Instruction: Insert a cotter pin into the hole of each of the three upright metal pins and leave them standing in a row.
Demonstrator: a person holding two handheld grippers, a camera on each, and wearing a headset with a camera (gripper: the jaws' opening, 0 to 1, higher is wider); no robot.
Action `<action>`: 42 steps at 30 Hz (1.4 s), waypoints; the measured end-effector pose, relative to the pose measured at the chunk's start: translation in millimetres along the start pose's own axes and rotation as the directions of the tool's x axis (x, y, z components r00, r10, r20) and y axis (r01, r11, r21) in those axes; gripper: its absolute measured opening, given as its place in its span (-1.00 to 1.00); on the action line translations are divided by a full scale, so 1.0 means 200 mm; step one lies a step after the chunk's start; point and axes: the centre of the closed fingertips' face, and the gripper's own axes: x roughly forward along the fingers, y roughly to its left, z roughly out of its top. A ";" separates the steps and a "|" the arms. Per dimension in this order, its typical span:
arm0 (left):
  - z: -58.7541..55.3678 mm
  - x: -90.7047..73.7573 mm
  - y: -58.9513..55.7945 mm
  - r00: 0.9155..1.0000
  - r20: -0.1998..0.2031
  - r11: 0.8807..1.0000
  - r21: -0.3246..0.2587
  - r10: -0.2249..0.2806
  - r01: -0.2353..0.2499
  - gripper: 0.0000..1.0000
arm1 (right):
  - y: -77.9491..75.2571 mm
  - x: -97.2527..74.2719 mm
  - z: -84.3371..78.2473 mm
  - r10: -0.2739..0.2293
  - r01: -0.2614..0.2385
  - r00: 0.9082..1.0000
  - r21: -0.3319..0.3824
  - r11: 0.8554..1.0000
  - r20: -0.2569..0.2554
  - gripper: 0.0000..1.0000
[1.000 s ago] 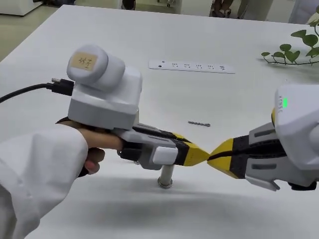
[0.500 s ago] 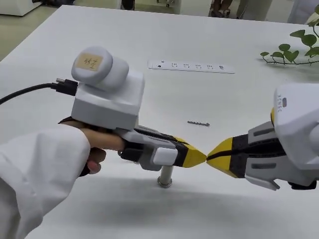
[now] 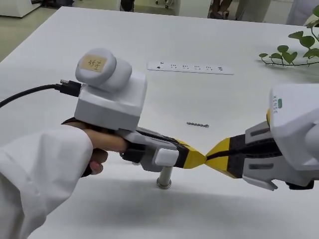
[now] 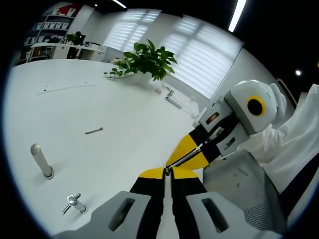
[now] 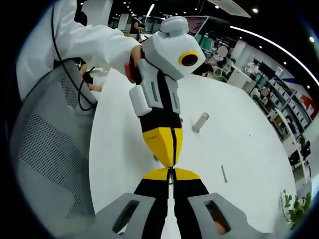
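Holds the left gripper [image 3: 201, 159] shut, jaws pressed flat together, in a hand [image 3: 102, 149] inside a white sleeve [image 3: 35, 184]. Meets the right gripper [image 3: 213, 156] nose to nose, yellow tip against yellow tip, that pair drawn together too. Shows a thin metal bit [image 4: 168, 171] right where the tips touch, too small to tell which pair pinches it.

Keeps both above the white table [image 3: 149, 40], neither tip touching it. Directly under the left gripper's body, behind its tips: an upright metal pin [image 3: 165, 177] standing on the table, its top covered by the gripper in the head view. From the left gripper view, same pin far off to the left of the jaws [image 4: 41, 161], standing free. Nearer those jaws, low on the left: a second metal pin [image 4: 74, 201] with a thin cross-piece through it.

Beyond the meeting tips, flat on the table and apart from both: a loose cotter pin [image 3: 198, 124]. Farther out on the same line: a white power strip [image 3: 190, 67]. Far past the right gripper: a leafy plant [image 3: 289, 52].

Trails a black cable [image 3: 30, 92] from the back of the left gripper. Behind the left gripper, in the right gripper view: a mesh chair [image 5: 45, 149].
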 end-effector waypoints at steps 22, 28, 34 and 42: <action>0.01 -0.02 0.00 1.000 0.007 1.000 -0.022 0.012 -0.012 -1.00 | 0.00 0.00 0.02 0.002 -0.002 1.000 -0.006 1.000 0.003 -1.00; 0.00 -0.03 -0.01 1.000 0.002 1.000 0.024 0.019 -0.019 -1.00 | 0.01 0.00 0.03 0.001 -0.001 1.000 -0.011 1.000 0.019 -1.00; 0.00 -0.05 -0.01 1.000 0.004 0.999 0.050 0.019 -0.019 -1.00 | 0.00 0.00 0.05 -0.008 0.008 0.999 0.001 1.000 0.045 -1.00; 0.00 -0.08 0.00 1.000 0.009 0.992 0.126 0.025 -0.026 -1.00 | -0.01 0.00 0.00 0.002 -0.003 0.999 0.043 0.999 0.044 -0.82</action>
